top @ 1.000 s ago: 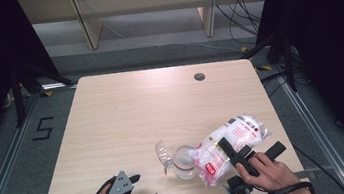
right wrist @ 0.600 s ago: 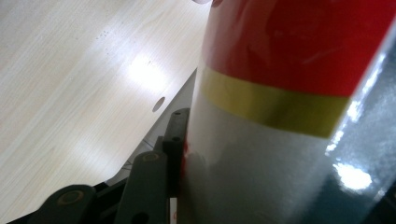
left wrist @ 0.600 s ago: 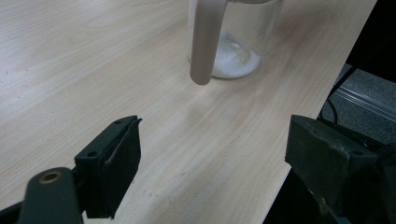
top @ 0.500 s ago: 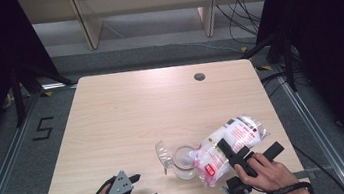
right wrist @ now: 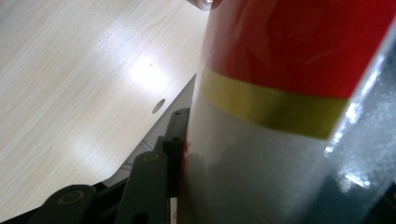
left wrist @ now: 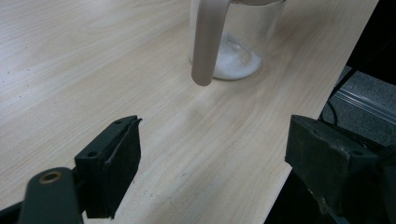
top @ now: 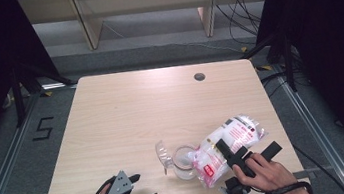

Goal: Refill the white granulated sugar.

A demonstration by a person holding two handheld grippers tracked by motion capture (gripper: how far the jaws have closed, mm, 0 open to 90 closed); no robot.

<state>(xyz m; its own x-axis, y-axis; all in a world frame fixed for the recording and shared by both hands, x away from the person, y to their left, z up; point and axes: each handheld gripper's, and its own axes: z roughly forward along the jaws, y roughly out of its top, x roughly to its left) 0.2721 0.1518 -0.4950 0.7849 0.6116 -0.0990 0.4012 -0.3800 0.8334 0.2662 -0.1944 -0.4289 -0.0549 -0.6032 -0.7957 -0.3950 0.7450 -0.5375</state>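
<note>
Desk (top: 126,113) in the high view carries a clear jug (top: 181,160) at lower centre; the right claw (top: 233,155) is clamped on a tilted bag (top: 224,145) whose mouth meets the jug's rim. Left gripper view: the left claw (left wrist: 212,163) gapes apart, empty, the jug (left wrist: 243,42) at the upper middle with white grains inside. Right gripper view: the bag (right wrist: 280,116) bulges against one pad. Tilting it too steeply could spill grains onto the desk or tip the unsteadied jug.

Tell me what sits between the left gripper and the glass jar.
Nothing: bare wooden table separates the open left gripper from the glass jar, as the left gripper view shows. The high view agrees.
</note>
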